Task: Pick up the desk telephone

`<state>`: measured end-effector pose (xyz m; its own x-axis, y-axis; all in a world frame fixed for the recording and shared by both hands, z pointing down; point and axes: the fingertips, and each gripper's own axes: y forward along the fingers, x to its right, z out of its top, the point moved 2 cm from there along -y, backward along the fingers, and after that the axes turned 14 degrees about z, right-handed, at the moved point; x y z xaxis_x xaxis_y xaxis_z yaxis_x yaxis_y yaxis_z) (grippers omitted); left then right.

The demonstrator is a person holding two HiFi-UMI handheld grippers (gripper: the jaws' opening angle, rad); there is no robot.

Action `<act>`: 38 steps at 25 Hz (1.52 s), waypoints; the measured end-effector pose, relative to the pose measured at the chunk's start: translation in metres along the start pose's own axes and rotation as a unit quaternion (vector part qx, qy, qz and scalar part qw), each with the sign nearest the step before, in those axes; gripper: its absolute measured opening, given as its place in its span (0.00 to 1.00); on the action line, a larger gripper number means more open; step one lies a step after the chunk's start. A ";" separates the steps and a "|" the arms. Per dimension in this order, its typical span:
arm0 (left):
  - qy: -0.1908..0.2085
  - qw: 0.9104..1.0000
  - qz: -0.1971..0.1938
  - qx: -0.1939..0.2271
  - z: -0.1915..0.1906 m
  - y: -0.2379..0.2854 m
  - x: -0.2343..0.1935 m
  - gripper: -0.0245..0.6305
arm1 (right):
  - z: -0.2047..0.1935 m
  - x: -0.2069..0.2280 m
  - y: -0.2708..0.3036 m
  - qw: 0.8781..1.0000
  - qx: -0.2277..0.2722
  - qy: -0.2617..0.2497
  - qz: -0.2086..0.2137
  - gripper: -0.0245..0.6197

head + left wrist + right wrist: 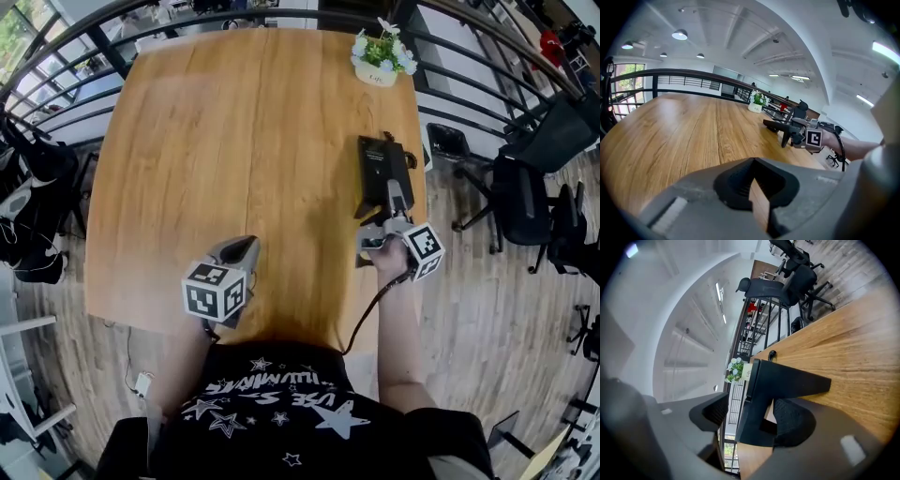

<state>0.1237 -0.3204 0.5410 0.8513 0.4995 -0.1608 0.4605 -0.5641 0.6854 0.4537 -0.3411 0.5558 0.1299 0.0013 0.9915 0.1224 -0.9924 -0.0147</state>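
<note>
A black desk telephone is seen on the wooden tabletop, close to its right edge and well short of the small potted flowering plant that is set at the far right corner. The telephone's long side is laid roughly parallel to that edge, and in the left gripper view its body is shown sloping, propped on a dark foot.

The right gripper is placed at the telephone's near end. In the right gripper view its jaws are spread, with the telephone's near edge taken in between them. The ribbed pad on one side is pressed against the black casing, while a gap of daylight and railing is left between the other pad and the casing. Whether the telephone is raised off the wood at all cannot be told.

The left gripper is held over the near middle of the tabletop, well apart from the telephone, and nothing is carried in it. In its own view the jaws are brought together, with only a thin slit of wood grain seen between the pads.

A curved black railing is run around the far side of the tabletop, and black office chairs are stood on the plank floor to the right.
</note>
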 end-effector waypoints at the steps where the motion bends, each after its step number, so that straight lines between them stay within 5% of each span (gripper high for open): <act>1: -0.002 1.000 0.001 -0.001 -0.001 0.000 -0.002 0.04 | 0.001 0.002 0.003 1.000 0.001 0.002 -0.002 0.50; 12: -0.022 1.000 0.017 -0.006 -0.016 -0.008 -0.016 0.04 | -0.002 0.023 0.012 0.999 0.003 0.001 -0.052 0.42; 38: -0.057 0.998 0.020 -0.005 -0.050 -0.044 -0.043 0.04 | -0.020 0.003 -0.025 1.000 -0.016 0.004 -0.017 0.33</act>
<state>0.0540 -0.2844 0.5535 0.8924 0.3977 -0.2130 0.4234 -0.5753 0.6998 0.4312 -0.3188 0.5615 0.1182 0.0347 0.9924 0.0950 -0.9952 0.0235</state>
